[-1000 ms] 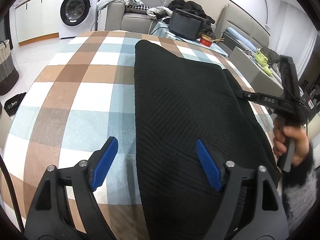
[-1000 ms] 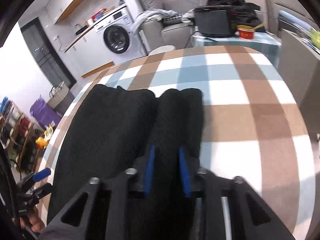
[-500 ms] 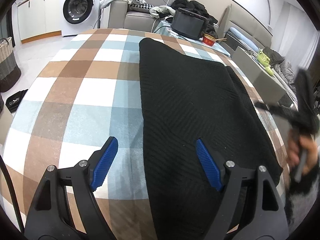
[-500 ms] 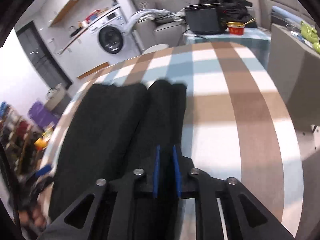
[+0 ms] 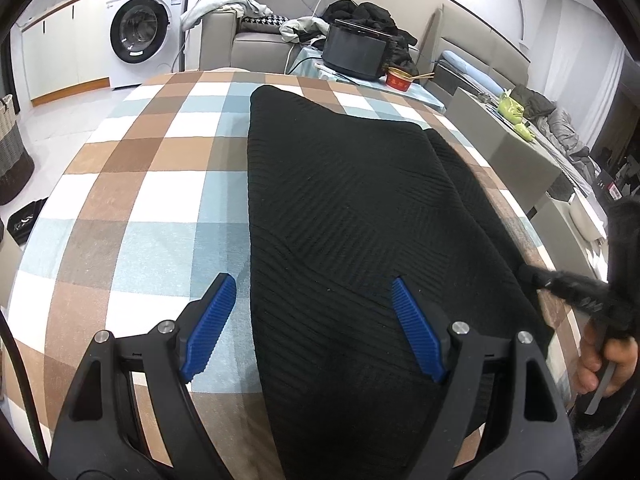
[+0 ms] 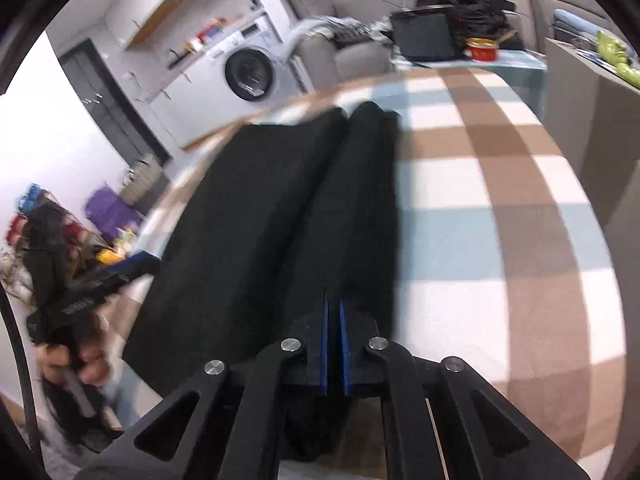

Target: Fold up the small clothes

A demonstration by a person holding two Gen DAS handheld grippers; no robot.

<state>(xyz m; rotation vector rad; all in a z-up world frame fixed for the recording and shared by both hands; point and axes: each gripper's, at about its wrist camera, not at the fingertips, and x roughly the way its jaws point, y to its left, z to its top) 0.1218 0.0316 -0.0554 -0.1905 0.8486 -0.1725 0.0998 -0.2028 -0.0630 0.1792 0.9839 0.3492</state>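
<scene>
Lying flat on the checked tablecloth, the black sweater bears no readable label. The left gripper hangs spread wide over its near edge, touching nothing. The right gripper, jaws just closed, pinches the sweater's folded side; writing on the washing machine is illegible.

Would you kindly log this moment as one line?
left hand-held gripper: open, empty | right hand-held gripper: shut | black ribbed knit garment: on checked tablecloth

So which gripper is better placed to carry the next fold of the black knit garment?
Right, probably. The right gripper has just closed, seemingly pinching the black knit garment at its folded strip. The left gripper hangs open over the near hem.
</scene>
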